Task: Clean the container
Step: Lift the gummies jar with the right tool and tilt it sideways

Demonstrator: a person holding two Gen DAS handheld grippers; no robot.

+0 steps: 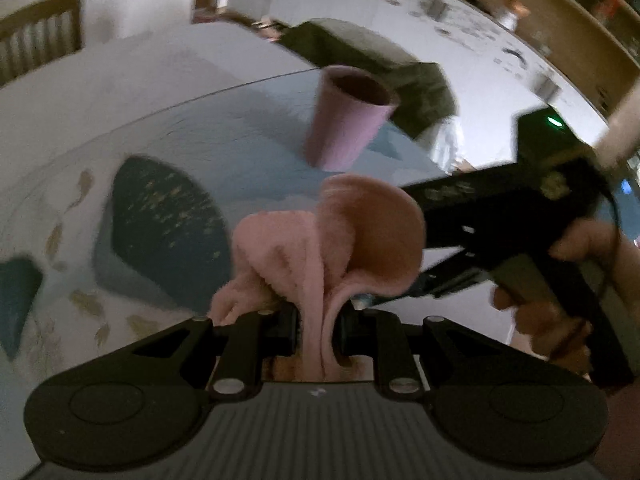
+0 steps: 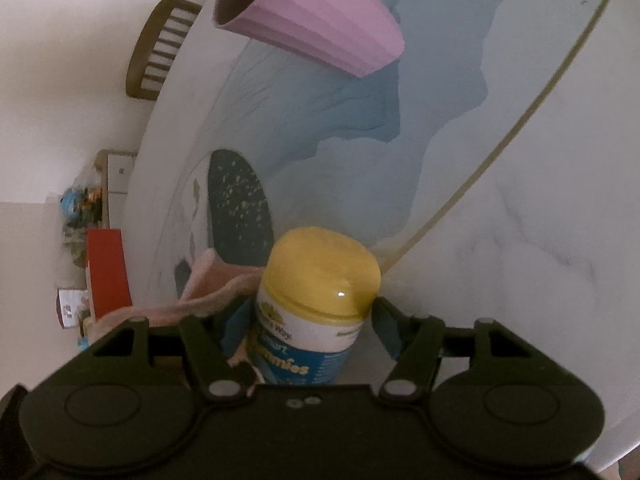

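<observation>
My left gripper (image 1: pixel 318 318) is shut on a pink cloth (image 1: pixel 328 240), which bunches up in front of its fingers. In the left wrist view the right gripper's black body (image 1: pixel 520 216) comes in from the right, held by a hand (image 1: pixel 576 276), and reaches behind the cloth. My right gripper (image 2: pixel 308 320) is shut on a gummies bottle (image 2: pixel 316 280) with a yellow cap and a white and blue label. The pink cloth (image 2: pixel 212 284) lies against the bottle's left side. A pink ribbed cup (image 1: pixel 344 120) (image 2: pixel 316 20) stands upright on the table beyond both grippers.
The table carries a blue and white patterned mat (image 1: pixel 168 208) (image 2: pixel 320 140) under glass, with white marble-look surface (image 2: pixel 540 200) to the right. A wooden chair (image 1: pixel 40 36) stands at the far side. A dark green object (image 1: pixel 372 56) lies behind the cup.
</observation>
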